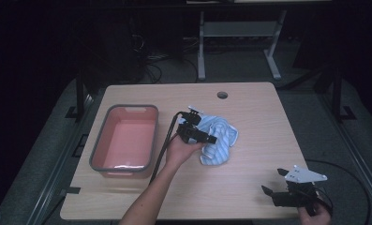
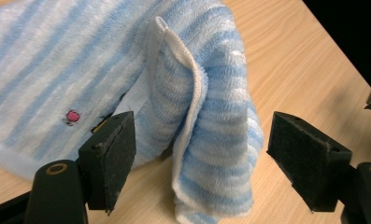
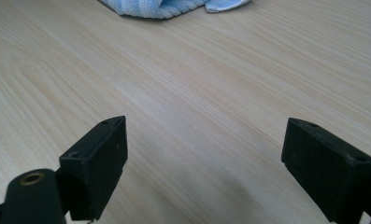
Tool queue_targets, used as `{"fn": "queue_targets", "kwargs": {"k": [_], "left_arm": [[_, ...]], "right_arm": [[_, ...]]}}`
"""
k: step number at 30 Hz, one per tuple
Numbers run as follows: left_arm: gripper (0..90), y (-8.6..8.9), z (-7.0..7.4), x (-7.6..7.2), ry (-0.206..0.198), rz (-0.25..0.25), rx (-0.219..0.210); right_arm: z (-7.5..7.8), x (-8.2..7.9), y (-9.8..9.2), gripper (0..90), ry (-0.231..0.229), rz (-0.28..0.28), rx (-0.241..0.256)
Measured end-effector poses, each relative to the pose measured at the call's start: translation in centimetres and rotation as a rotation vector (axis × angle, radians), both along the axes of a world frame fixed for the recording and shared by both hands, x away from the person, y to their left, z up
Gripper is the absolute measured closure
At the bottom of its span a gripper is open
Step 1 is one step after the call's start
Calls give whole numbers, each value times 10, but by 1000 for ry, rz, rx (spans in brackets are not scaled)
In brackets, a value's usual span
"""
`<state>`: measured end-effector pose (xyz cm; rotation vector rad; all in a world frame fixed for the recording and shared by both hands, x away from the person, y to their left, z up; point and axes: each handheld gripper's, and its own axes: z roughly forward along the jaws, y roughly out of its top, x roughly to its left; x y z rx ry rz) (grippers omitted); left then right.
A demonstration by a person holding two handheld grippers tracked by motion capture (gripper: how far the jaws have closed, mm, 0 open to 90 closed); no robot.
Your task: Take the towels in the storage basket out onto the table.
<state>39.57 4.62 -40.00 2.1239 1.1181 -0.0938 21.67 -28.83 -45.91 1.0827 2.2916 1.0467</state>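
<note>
On the middle of the wooden table lies a crumpled blue and white striped towel. The left gripper is spread wide, with a fold of the towel between its jaws. A pink tub sits to the left. Near the front right corner, the right gripper is spread wide over bare wood.

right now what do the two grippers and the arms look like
Both are black with two blocky, foam-like padded jaws. The left gripper trails a black cable; the right gripper carries a grey three-cornered plate and a black cable. The left forearm is bare, no sleeve.
</note>
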Motion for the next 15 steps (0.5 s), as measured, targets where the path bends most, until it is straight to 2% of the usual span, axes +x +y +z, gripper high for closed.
{"fn": "queue_targets", "kwargs": {"k": [7, 13, 15], "left_arm": [[240, 15, 4, -10, -16, -10, -14], [243, 25, 4, -22, -35, -11, -53], [243, 27, 4, -25, -39, -17, -52]], "right_arm": [[0, 0, -1, 138, 2, -7, 0], [0, 0, -1, 138, 0, -7, -6], [0, 0, -1, 138, -1, -6, -10]]}}
